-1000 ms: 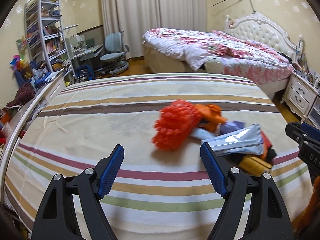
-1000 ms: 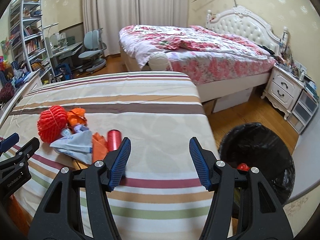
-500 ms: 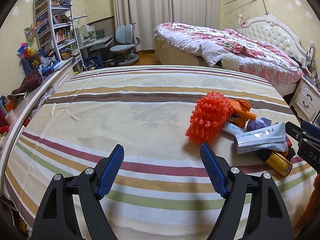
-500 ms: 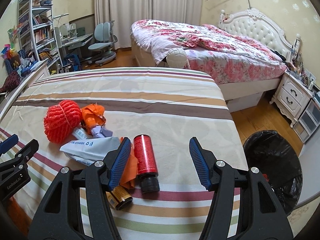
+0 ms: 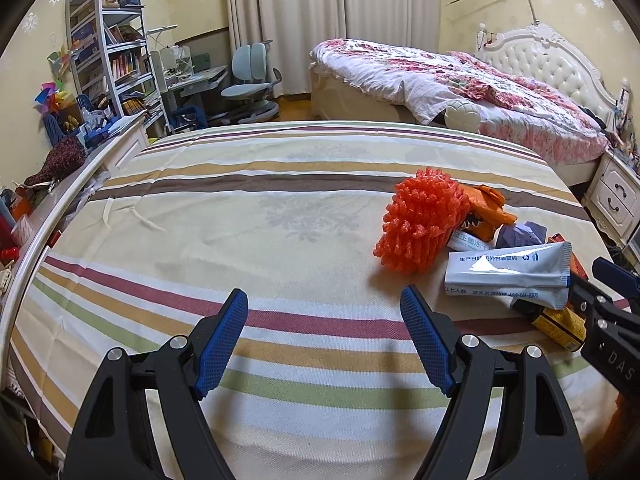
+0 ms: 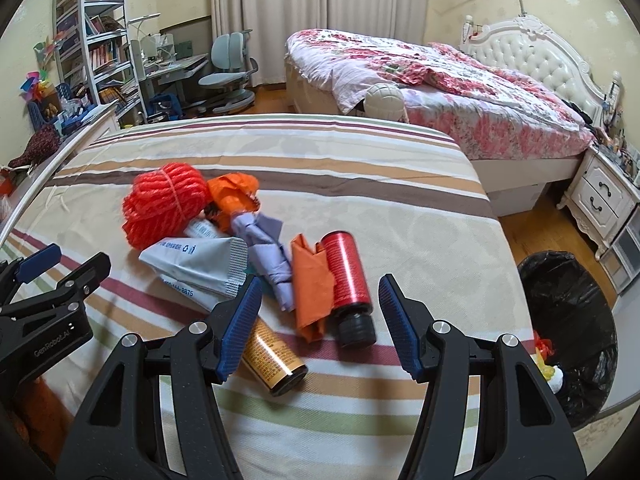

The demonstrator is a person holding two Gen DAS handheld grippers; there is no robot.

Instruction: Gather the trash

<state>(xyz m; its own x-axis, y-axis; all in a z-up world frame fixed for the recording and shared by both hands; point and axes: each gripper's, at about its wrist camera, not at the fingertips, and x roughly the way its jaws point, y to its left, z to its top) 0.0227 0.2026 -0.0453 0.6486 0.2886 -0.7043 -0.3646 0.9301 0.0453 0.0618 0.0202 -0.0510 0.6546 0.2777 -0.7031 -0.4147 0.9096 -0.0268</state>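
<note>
Trash pile on a striped bed cover point(image 6: 360, 152), both grippers empty above it.
Left gripper point(image 5: 324, 336) hangs with jaws wide apart over bare cover, the pile to its right. Right gripper point(image 6: 320, 320) is also open, just before a red can point(image 6: 346, 270), orange paper point(image 6: 310, 284) and a yellow can point(image 6: 272, 360). A black bin point(image 6: 568, 320) stands on the floor at right.

You see the room in warm, even indoor light; no lamp shows. Shadows on the striped bedcover point(image 5: 280, 184) are soft. Glare streaks the silver pouch point(image 5: 506, 270) and red bottle point(image 6: 346, 268). Both fisheye views bend straight lines, and their corners go black. Focus stays sharp.
</note>
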